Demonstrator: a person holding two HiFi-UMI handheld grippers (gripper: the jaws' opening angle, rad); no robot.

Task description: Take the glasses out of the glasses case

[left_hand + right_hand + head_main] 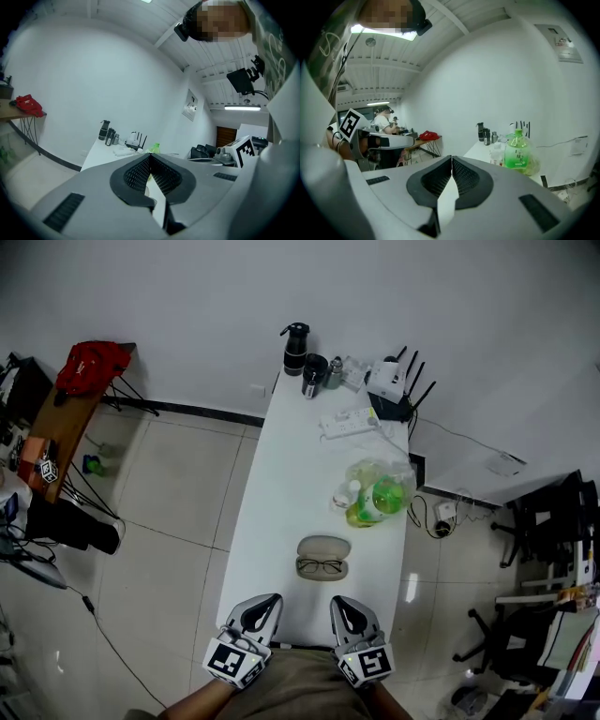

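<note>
White table (281,474): green bottle (385,495), power strip (348,421), router (386,381), black flask (294,349). Red bag (89,365), left desk (64,432).

One bench (309,460) holds one open glasses case (323,547), one pair of glasses (321,566), three flasks (294,348) at upper centre, one router (386,381), one power strip (349,421) and one green bottle (386,495). Two grippers sit at bottom centre: left gripper (273,598), right gripper (337,601).

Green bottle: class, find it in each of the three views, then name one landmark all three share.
Head view: green bottle just right of centre.
Left gripper view: low centre, only its green top shows.
Right gripper view: right of centre, upright.
Shared landmark: the tall black flask.
</note>
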